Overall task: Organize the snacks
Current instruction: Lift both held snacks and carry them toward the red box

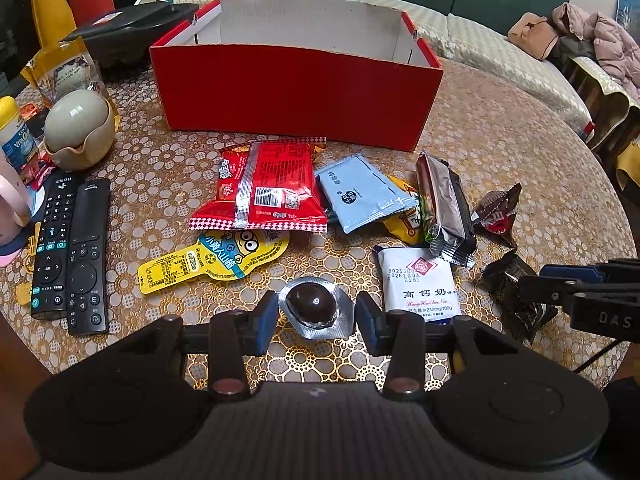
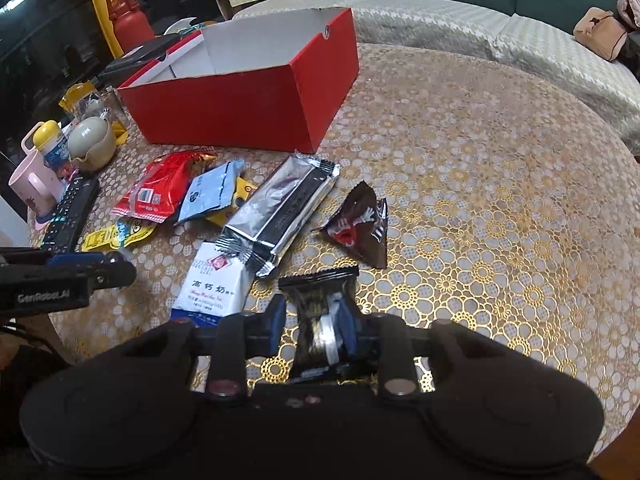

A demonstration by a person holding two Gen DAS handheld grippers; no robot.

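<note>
An open red box (image 1: 296, 92) (image 2: 240, 108) stands at the back of the round table. In front of it lie a red packet (image 1: 264, 184), a light blue sachet (image 1: 360, 192), a yellow cartoon packet (image 1: 216, 260), a silver-black bar (image 2: 280, 208), a white milk-tablet packet (image 1: 420, 280) and a brown chocolate packet (image 2: 360, 224). My left gripper (image 1: 317, 316) is shut on a foil-sealed dark egg (image 1: 312, 306), just above the tablecloth. To its right, my right gripper (image 2: 310, 320) (image 1: 532, 284) is shut on a crumpled dark snack packet (image 2: 320, 304).
Two black remotes (image 1: 70, 256), an egg-shaped holder (image 1: 76, 120), a pink mug (image 2: 32, 184) and a vitamin bottle (image 1: 14, 136) crowd the table's left side. A black appliance (image 1: 132, 28) sits behind the box. A sofa (image 2: 480, 36) curves around the far edge.
</note>
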